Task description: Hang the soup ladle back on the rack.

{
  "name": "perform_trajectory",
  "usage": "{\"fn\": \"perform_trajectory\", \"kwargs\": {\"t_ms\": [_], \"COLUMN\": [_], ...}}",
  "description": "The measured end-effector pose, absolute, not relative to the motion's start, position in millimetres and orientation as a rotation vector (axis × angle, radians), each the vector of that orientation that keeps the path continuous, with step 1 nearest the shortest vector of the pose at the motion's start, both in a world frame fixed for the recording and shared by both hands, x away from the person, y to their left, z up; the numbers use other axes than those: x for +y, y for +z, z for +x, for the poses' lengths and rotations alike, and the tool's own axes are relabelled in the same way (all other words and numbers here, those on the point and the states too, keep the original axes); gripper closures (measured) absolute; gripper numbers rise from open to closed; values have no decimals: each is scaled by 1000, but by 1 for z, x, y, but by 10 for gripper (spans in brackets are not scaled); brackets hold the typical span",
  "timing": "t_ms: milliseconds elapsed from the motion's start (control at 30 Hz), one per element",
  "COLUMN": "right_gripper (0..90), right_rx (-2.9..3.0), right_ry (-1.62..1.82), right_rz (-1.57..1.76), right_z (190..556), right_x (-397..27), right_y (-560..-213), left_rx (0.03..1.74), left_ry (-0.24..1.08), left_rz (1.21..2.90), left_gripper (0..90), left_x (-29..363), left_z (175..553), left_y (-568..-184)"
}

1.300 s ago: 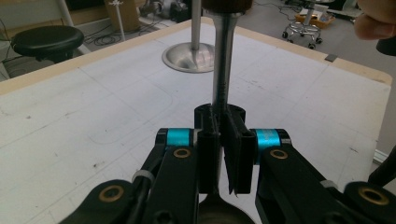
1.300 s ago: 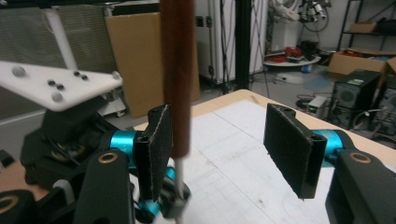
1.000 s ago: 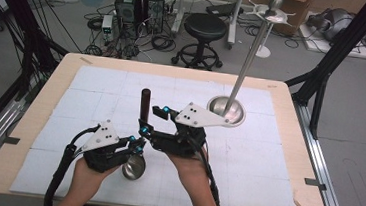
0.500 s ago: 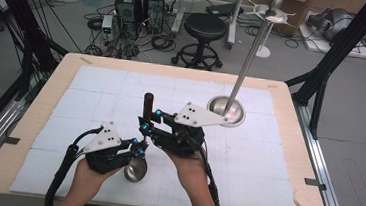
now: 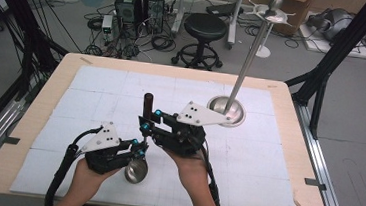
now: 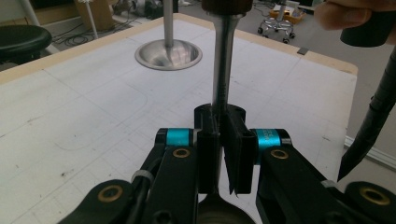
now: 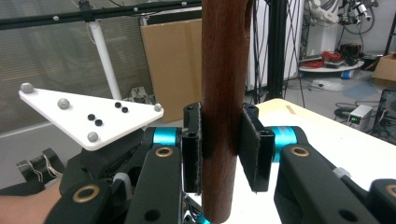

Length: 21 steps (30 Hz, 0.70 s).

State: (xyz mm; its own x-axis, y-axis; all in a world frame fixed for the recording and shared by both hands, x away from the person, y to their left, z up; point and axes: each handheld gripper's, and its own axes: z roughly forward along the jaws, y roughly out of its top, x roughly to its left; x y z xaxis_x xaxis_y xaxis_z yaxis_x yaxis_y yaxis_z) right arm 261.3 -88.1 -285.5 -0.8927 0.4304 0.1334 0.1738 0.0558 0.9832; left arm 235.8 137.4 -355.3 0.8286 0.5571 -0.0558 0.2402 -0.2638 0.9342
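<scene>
Two tongs hold one ladle point(image 5: 139, 144): left tongs point(image 6: 219, 154) clamp its metal stem, right tongs point(image 7: 223, 149), just closing, grip its wooden handle.

A wooden-edged tabletop point(image 5: 29, 119) carries a white gridded mat point(image 5: 102, 83) over most of its surface. A steel stand point(image 5: 226, 112) with a round dished base and tilted pole rests on the mat toward the far right.
</scene>
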Motion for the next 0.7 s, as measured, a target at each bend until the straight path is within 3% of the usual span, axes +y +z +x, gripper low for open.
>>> {"fn": "perform_trajectory", "kwargs": {"t_ms": [133,233,433,700], "right_gripper": [723,723,723,723], "right_rx": [2148,2168,2197,2264], "right_ry": [1936,1923,1968,2002], "right_rz": [621,609,575,489], "right_z": [262,264,269,269], "right_x": [-88,-89,-93,-89], "right_y": [-283,-279,-274,-273], "left_rx": [593,586,551,437], "left_ry": [314,284,230,146], "left_rz": [1821,1781,1746,1719], "left_gripper": [821,709,567,515], "left_x": [141,147,157,156], "left_z": [236,237,239,239], "left_y": [-357,-357,-357,-358]}}
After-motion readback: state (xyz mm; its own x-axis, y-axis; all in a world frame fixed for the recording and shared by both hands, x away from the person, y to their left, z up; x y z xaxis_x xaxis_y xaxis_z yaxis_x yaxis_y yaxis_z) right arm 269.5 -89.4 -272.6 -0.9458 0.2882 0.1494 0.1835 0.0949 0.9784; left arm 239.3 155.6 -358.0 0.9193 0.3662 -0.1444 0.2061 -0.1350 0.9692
